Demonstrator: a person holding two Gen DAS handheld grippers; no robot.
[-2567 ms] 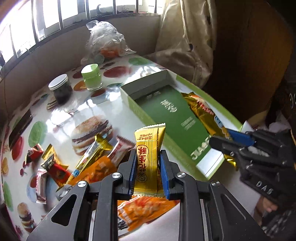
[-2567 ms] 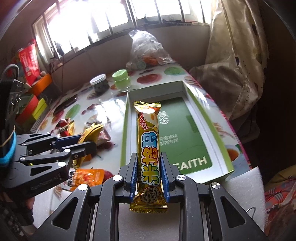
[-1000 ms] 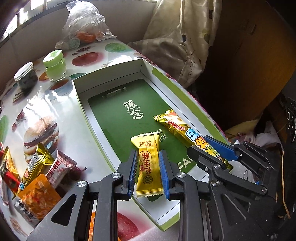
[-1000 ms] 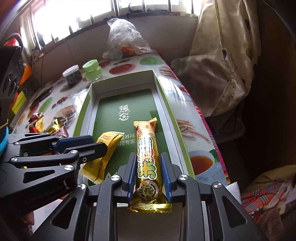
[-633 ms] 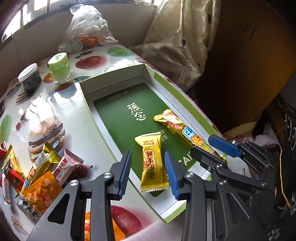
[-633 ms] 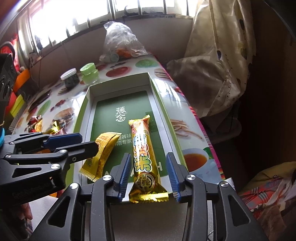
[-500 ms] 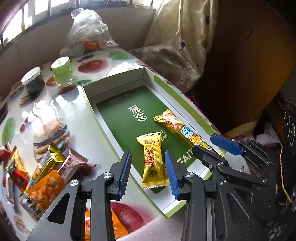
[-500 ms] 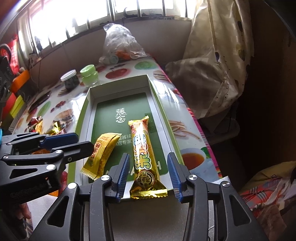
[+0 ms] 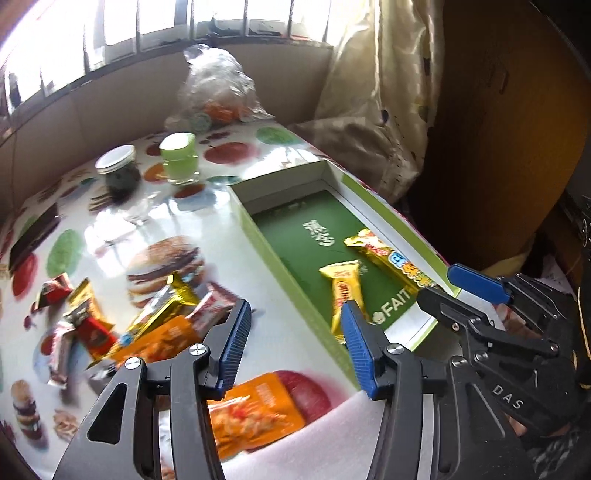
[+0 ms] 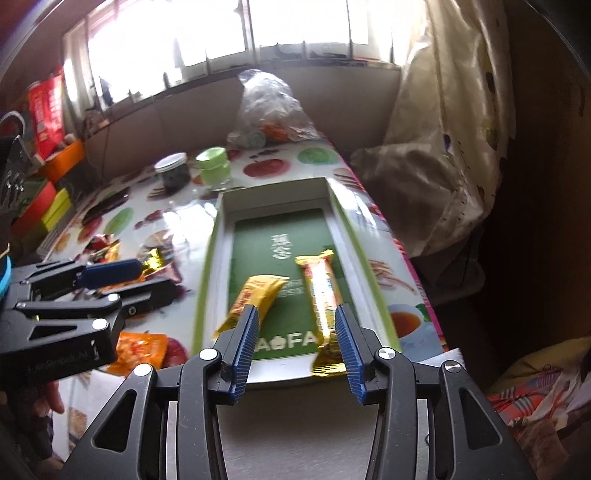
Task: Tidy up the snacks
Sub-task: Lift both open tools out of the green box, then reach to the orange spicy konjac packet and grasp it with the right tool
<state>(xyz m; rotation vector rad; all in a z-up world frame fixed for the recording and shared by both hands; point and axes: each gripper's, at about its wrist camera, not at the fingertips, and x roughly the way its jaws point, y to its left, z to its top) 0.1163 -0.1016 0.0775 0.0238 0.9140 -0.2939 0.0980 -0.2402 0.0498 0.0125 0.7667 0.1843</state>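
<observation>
Box (image 10: 334, 206): yellow packet (image 10: 255, 295) and long bar (image 10: 317, 280), laid flat side by side for sorting. My left claw (image 9: 295, 328) has just been opening, empty. My right claw (image 10: 295, 325) likewise, released.

Blown-out window (image 10: 258, 29) backlight; tabletop (image 9: 122, 225) glare; motion blur

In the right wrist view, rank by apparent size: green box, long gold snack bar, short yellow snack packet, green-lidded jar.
1. Green box
2. Long gold snack bar
3. Short yellow snack packet
4. Green-lidded jar, though it stands farther from the camera, so its last place is unsure.
</observation>
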